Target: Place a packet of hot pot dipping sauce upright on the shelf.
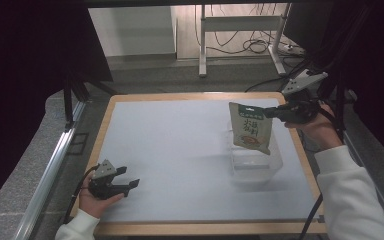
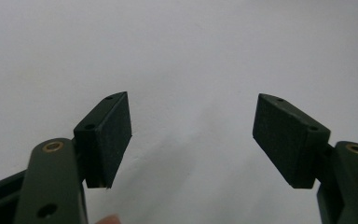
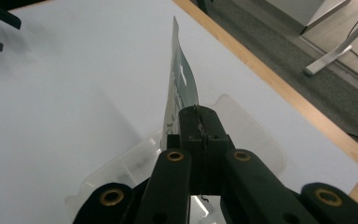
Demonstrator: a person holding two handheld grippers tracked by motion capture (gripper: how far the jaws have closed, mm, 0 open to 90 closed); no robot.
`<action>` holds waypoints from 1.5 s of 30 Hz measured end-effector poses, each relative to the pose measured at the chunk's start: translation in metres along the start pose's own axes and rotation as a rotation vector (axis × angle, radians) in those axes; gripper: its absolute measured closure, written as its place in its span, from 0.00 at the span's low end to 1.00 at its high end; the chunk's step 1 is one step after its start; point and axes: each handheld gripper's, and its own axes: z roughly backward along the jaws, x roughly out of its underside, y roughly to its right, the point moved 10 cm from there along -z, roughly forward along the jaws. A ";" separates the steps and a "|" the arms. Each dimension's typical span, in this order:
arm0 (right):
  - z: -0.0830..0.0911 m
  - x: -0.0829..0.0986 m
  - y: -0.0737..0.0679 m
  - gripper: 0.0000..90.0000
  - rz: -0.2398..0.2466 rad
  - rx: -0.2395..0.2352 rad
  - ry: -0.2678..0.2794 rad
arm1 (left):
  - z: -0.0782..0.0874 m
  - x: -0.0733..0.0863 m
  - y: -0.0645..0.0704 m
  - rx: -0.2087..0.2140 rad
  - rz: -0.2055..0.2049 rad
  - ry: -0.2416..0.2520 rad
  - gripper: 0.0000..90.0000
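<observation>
Near the front left corner of the bench (image 1: 180, 150), the left hand-held gripper (image 1: 125, 182) is being held low over the bare white surface with its jaws spread wide and nothing between them; its pads (image 2: 114, 135) are seen apart in the left gripper view. It is being kept well clear of the work, which seems the right place for it.

Farther back, toward the right edge of the bench, the clear plastic container (image 1: 252, 165) is standing open. Above it the food pouch (image 1: 251, 127) is being held hanging, its lower edge seemingly just at or inside the container's mouth. The pouch is being pinched at its top corner by the right hand-held gripper (image 1: 272, 113), whose jaws are pressed together on the thin sealed edge (image 3: 200, 122).

The step in hand is judged to be lowering the pouch into the container. To do it well, the pouch should be kept upright and centred over the opening, lowered slowly so that its bottom corner is not caught on the rim (image 3: 256, 121), and released only once its weight is being borne by the container. The light container could be tipped or dragged if the pouch is swung sideways.
</observation>
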 end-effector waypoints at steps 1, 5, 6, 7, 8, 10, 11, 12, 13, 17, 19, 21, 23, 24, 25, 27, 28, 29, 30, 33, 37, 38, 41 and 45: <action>-0.003 0.003 0.001 1.00 0.000 -0.004 -0.003 | 0.000 0.000 0.000 -0.001 0.001 0.000 0.31; -0.011 0.006 0.003 1.00 -0.011 -0.024 0.007 | 0.000 0.000 0.000 -0.002 0.005 -0.001 0.31; -0.014 0.008 0.003 1.00 -0.011 -0.033 0.004 | 0.000 0.000 0.000 -0.002 0.005 -0.001 0.31; -0.017 0.010 0.003 1.00 -0.007 -0.038 -0.004 | 0.000 0.001 -0.001 -0.002 0.005 -0.001 0.31; -0.019 0.012 0.003 1.00 -0.007 -0.038 -0.009 | 0.000 0.001 -0.001 -0.002 0.005 -0.002 0.31; -0.023 0.015 0.004 1.00 -0.008 -0.043 -0.014 | -0.001 0.001 -0.001 -0.001 0.006 -0.003 0.31; -0.025 0.017 0.004 1.00 -0.011 -0.044 -0.016 | 0.000 0.001 -0.001 0.000 0.005 -0.003 0.31; -0.027 0.020 0.005 1.00 -0.014 -0.045 -0.018 | 0.000 0.001 -0.001 -0.001 0.005 -0.002 0.31; -0.030 0.022 0.007 1.00 -0.018 -0.046 -0.019 | 0.000 0.001 -0.001 -0.001 0.004 -0.001 0.31; -0.034 0.029 0.017 0.99 -0.036 -0.012 -0.001 | 0.001 0.001 -0.001 -0.002 0.004 0.001 0.31; -0.036 0.034 0.026 0.98 -0.057 0.019 -0.004 | 0.000 0.001 -0.001 -0.001 0.004 0.000 0.31; -0.039 0.041 0.032 0.94 -0.077 0.039 -0.015 | 0.000 0.000 0.000 -0.001 0.003 0.001 0.31; -0.039 0.044 0.037 0.85 -0.087 0.075 -0.015 | 0.000 0.000 -0.001 -0.001 0.003 0.001 0.31; -0.040 0.045 0.038 0.79 -0.094 0.086 -0.005 | 0.000 0.000 -0.001 -0.001 0.003 0.001 0.31; -0.040 0.045 0.040 0.72 -0.105 0.116 0.006 | 0.000 0.000 -0.001 0.000 0.004 0.001 0.31; -0.040 0.043 0.044 0.56 -0.120 0.191 0.027 | 0.000 0.000 0.000 0.000 0.004 0.001 0.31; -0.039 0.042 0.045 0.51 -0.128 0.214 0.036 | 0.000 0.000 0.000 0.000 0.004 0.001 0.31; -0.038 0.039 0.045 0.47 -0.142 0.230 0.052 | 0.000 0.000 0.000 0.001 0.002 0.001 0.31; -0.037 0.035 0.045 0.43 -0.155 0.256 0.069 | 0.000 0.000 0.000 0.000 0.002 0.002 0.31; -0.034 0.022 0.039 0.39 -0.179 0.274 0.126 | 0.001 0.000 0.001 0.001 0.002 0.004 0.31; -0.035 0.003 0.018 0.35 -0.179 0.225 0.171 | 0.001 0.000 0.001 0.005 -0.001 0.005 0.31; -0.035 0.003 0.018 0.35 -0.179 0.225 0.171 | 0.001 0.000 0.001 0.005 -0.001 0.005 0.31; -0.045 -0.014 -0.015 0.34 -0.172 0.147 0.210 | 0.002 0.000 0.003 0.013 -0.007 0.004 0.31; -0.058 -0.023 -0.050 0.32 -0.166 0.066 0.224 | 0.002 -0.001 0.006 0.019 -0.011 0.008 0.31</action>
